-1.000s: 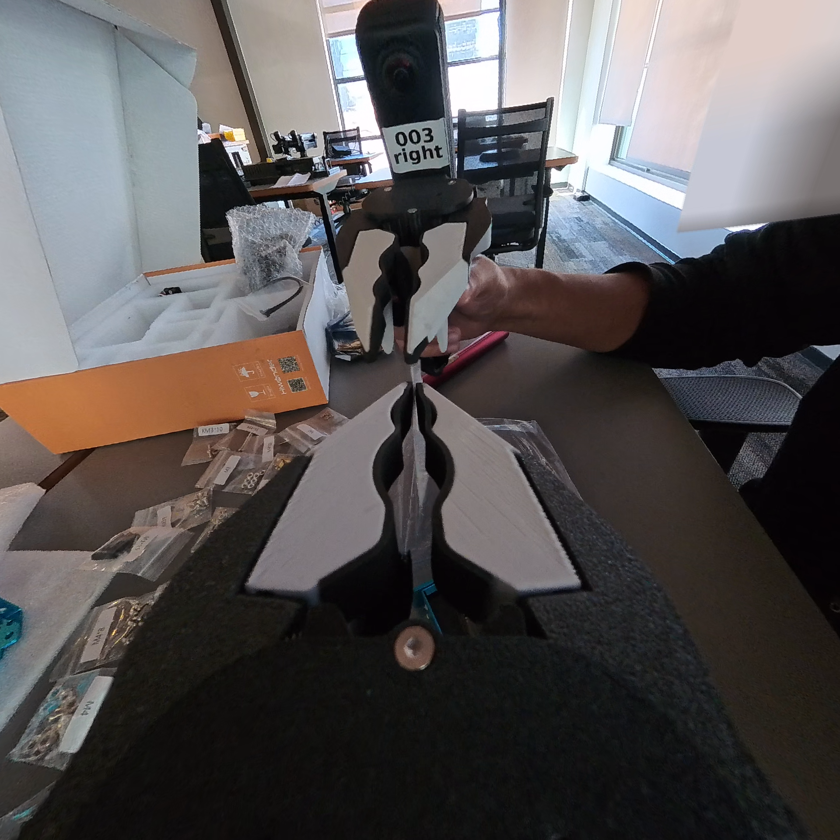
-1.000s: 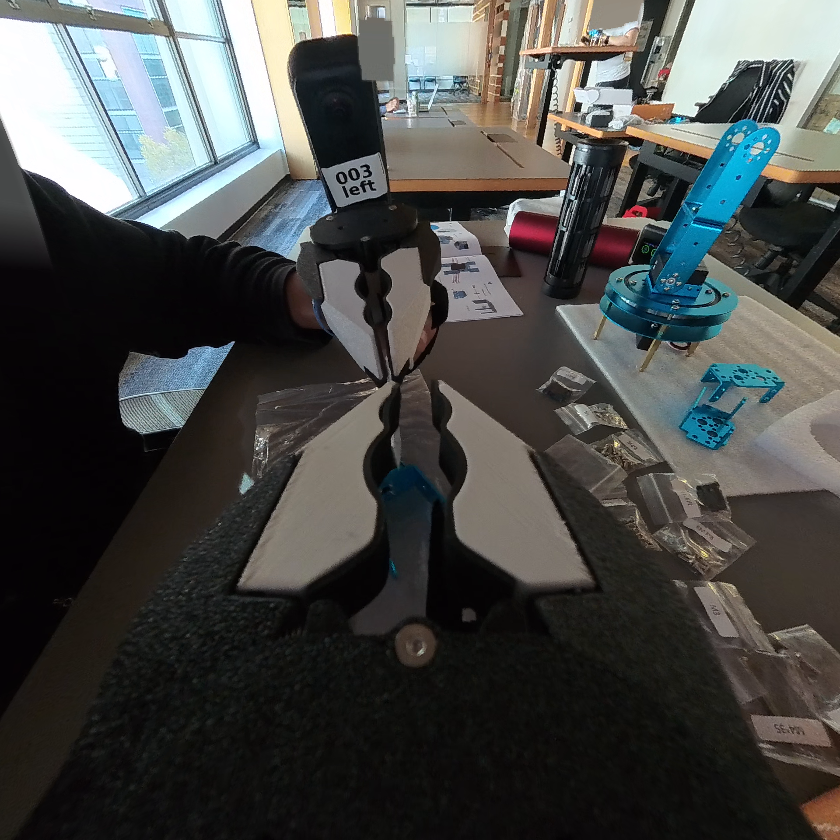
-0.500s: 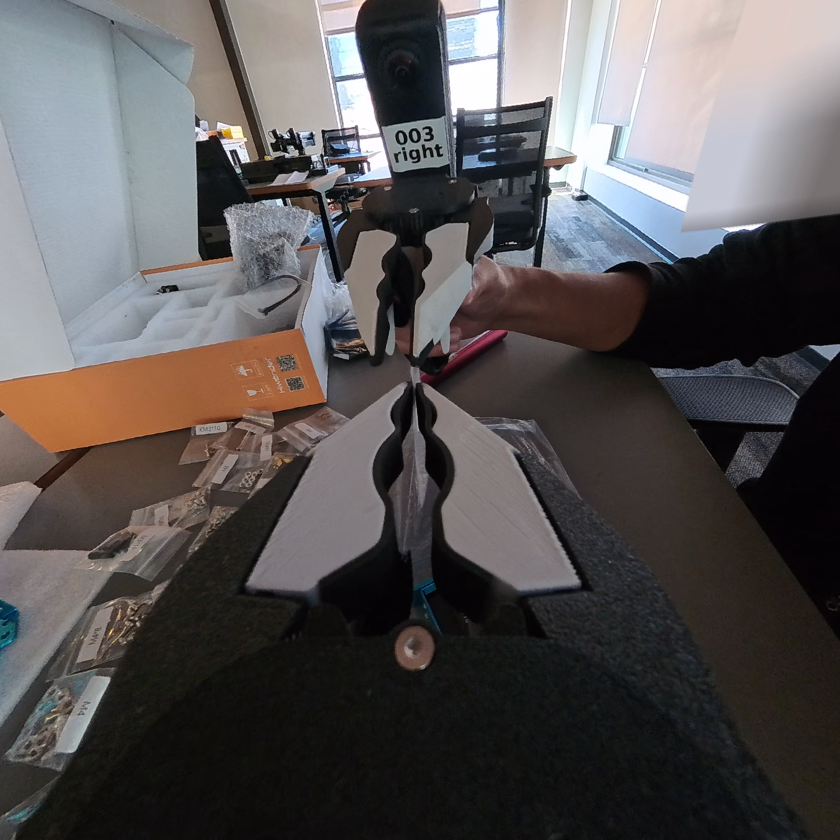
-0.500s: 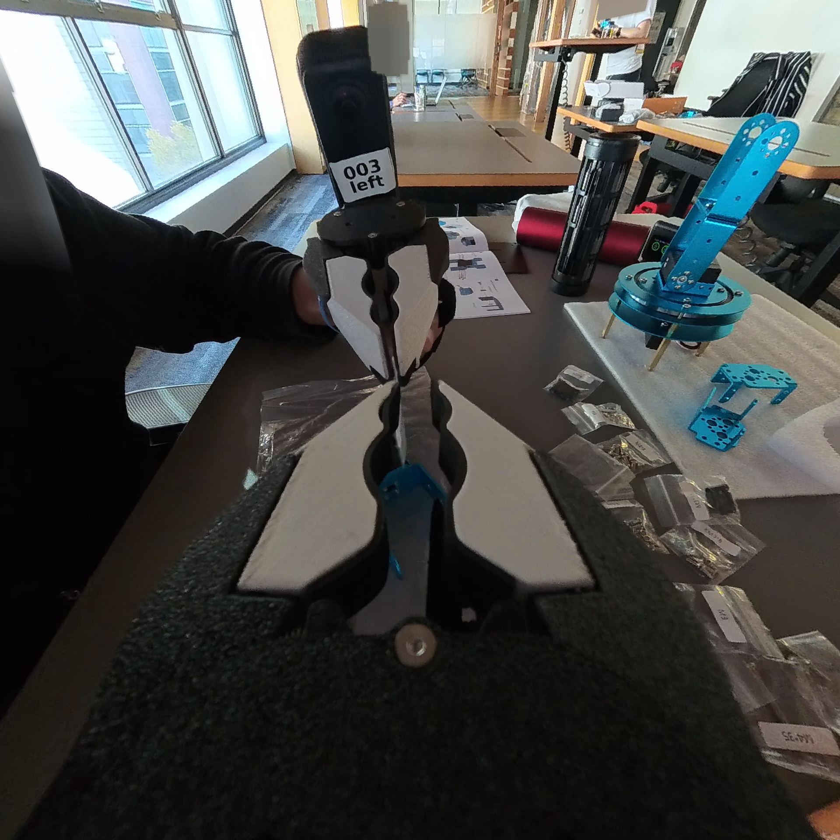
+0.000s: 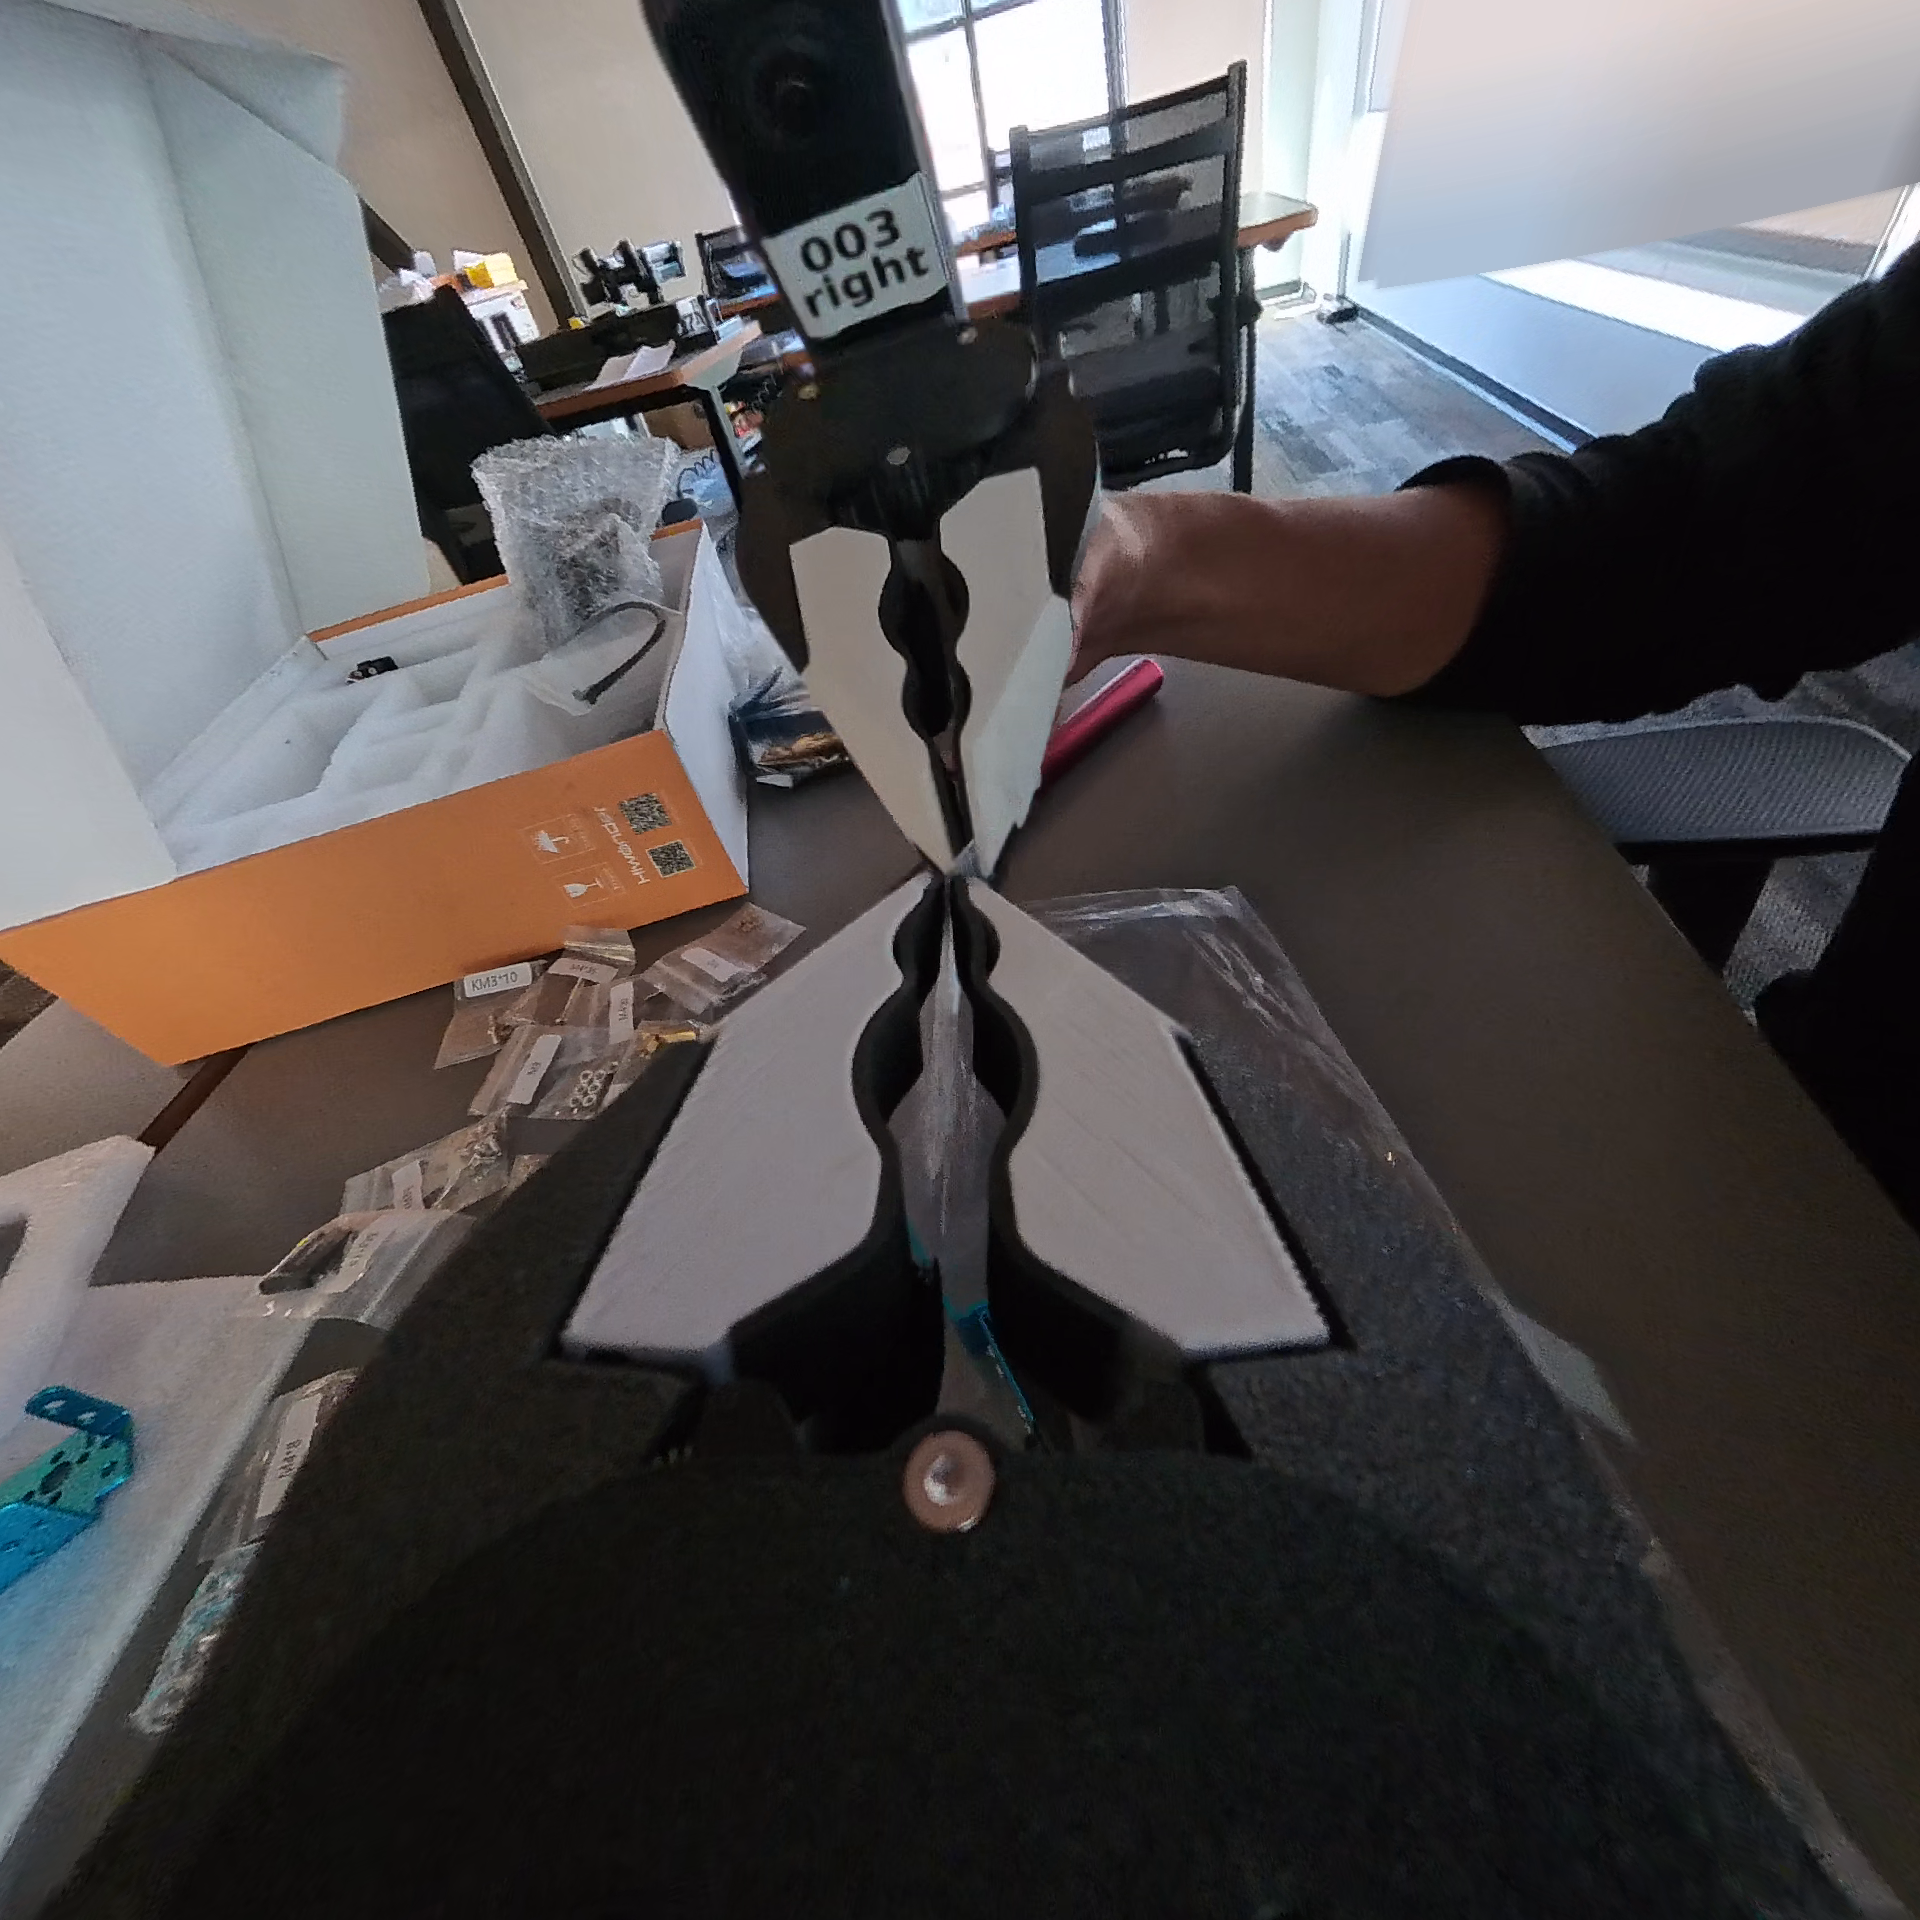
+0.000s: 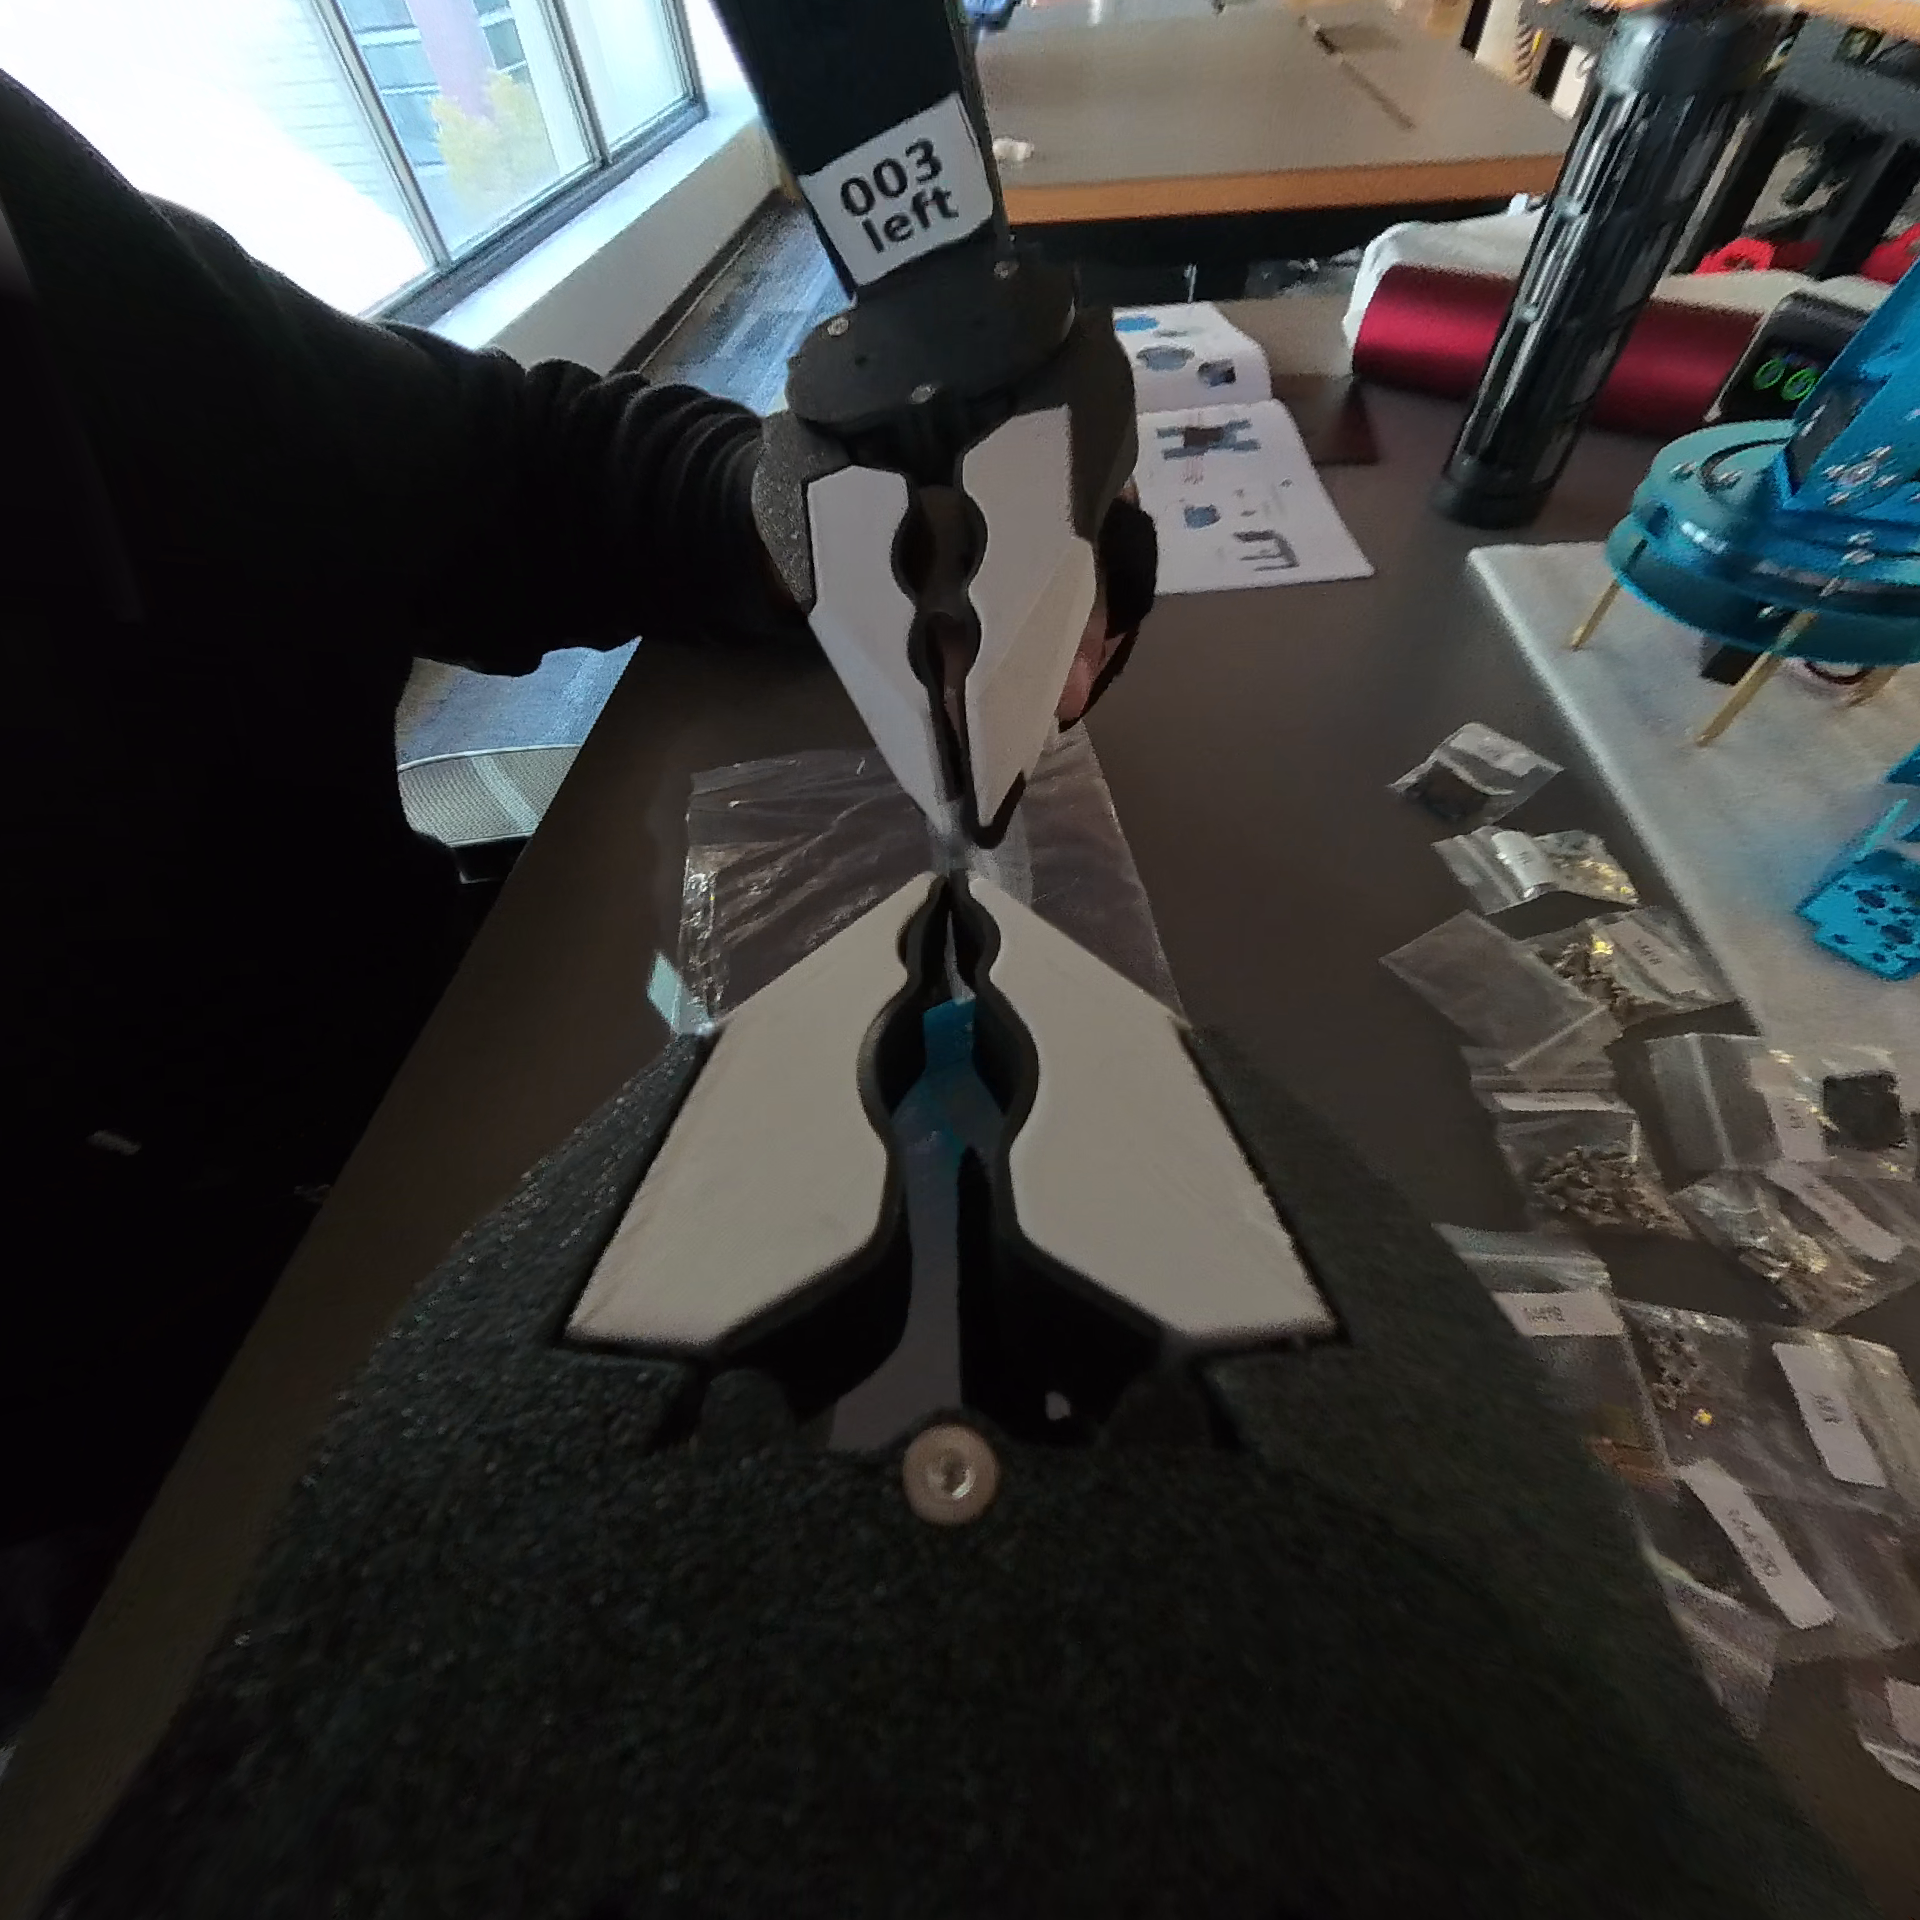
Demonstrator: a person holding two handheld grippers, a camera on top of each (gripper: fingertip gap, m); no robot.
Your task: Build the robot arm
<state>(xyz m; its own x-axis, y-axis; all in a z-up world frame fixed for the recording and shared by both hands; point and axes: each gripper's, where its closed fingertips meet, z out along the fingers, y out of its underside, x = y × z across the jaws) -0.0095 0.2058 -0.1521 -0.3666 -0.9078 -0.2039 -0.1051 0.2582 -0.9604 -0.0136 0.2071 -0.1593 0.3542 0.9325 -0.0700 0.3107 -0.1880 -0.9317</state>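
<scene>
My left gripper point(image 5: 951, 883) and right gripper point(image 6: 956, 883) face each other tip to tip a little above the dark table point(image 5: 1455, 935). Both are shut on one small clear plastic bag point(image 5: 948, 1049) that hangs between them. A blue metal part point(image 6: 948, 1039) shows inside the bag between the right gripper's fingers, and its edge shows in the left wrist view point(image 5: 977, 1340). The right gripper point(image 5: 961, 844) also shows in the left wrist view, the left gripper point(image 6: 961, 821) in the right wrist view. A larger empty clear bag point(image 6: 790, 862) lies flat on the table below.
An open orange-and-white foam-lined box point(image 5: 395, 904) stands behind several small bags of screws point(image 5: 582, 1039), with more bags point(image 6: 1662, 1143). A blue robot base point(image 6: 1766, 540) stands on white foam. A black cylinder point(image 6: 1538, 312), a leaflet point(image 6: 1236, 499) and a loose blue bracket point(image 5: 62, 1475) lie around. Only a small space, under 4 cm, lies between the two pairs of fingers.
The two grippers have come closer until their tips nearly meet. Both stay shut on the bag.
</scene>
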